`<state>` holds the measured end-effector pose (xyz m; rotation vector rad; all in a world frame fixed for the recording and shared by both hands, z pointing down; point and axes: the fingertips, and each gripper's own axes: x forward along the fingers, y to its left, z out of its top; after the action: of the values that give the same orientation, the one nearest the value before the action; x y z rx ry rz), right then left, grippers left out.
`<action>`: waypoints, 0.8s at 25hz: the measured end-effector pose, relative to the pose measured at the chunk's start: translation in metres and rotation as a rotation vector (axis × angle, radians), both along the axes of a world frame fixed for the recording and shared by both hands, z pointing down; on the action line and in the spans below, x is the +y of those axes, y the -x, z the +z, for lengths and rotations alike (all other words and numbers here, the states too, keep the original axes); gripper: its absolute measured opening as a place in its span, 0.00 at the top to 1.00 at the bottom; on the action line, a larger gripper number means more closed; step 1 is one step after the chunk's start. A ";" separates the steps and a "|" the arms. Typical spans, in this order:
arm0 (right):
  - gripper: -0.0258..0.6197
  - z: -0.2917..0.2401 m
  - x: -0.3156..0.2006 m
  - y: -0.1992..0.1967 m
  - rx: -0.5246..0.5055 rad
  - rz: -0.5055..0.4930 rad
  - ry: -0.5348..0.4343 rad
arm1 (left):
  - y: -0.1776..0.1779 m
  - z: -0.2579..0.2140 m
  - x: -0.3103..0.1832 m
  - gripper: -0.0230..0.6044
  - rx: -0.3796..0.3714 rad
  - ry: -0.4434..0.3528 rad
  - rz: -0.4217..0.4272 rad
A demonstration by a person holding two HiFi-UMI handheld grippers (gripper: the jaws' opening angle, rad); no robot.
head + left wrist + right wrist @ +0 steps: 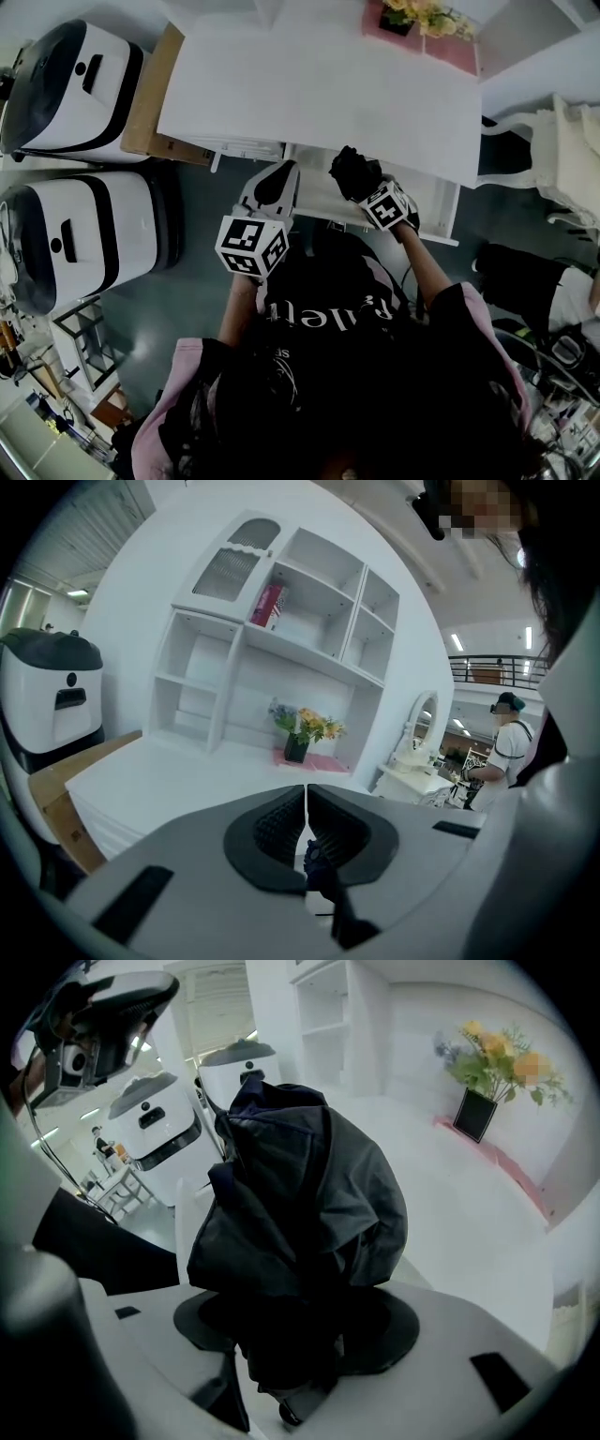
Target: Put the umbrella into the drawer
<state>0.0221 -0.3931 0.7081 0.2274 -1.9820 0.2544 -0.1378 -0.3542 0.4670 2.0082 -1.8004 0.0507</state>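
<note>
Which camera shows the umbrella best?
The right gripper view: the folded dark umbrella fills the frame, clamped in the right tool. The head view shows only a small dark bundle; the left gripper view doesn't clearly show it.

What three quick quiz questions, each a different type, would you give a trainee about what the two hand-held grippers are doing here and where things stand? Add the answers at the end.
1. True or false: the right hand-held gripper is shut on the umbrella.
2. Where do the flowers stand? A: on the white desk. B: on the floor. C: on a white machine.
3. Fill in: the jaws of the left hand-held gripper are ___.

Key: 1 true; 2 A; 3 together.
</note>
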 end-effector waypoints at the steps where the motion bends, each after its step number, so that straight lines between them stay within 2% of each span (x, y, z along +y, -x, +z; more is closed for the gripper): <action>1: 0.53 0.008 0.002 0.001 0.019 -0.013 0.005 | 0.002 0.002 0.003 0.93 0.002 0.005 -0.008; 5: 0.53 0.035 0.007 0.001 0.091 -0.067 0.006 | 0.008 0.007 0.011 0.93 0.011 0.025 -0.033; 12: 0.53 0.081 0.003 -0.007 0.210 -0.070 0.001 | 0.015 0.014 0.018 0.93 0.009 0.051 -0.057; 20: 0.53 0.107 0.001 -0.007 0.255 -0.040 0.045 | 0.008 0.017 0.016 0.93 -0.001 0.061 -0.034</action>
<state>0.0288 -0.3919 0.8148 0.1813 -1.7242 0.2324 -0.1461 -0.3382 0.4841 1.9353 -1.8111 0.0947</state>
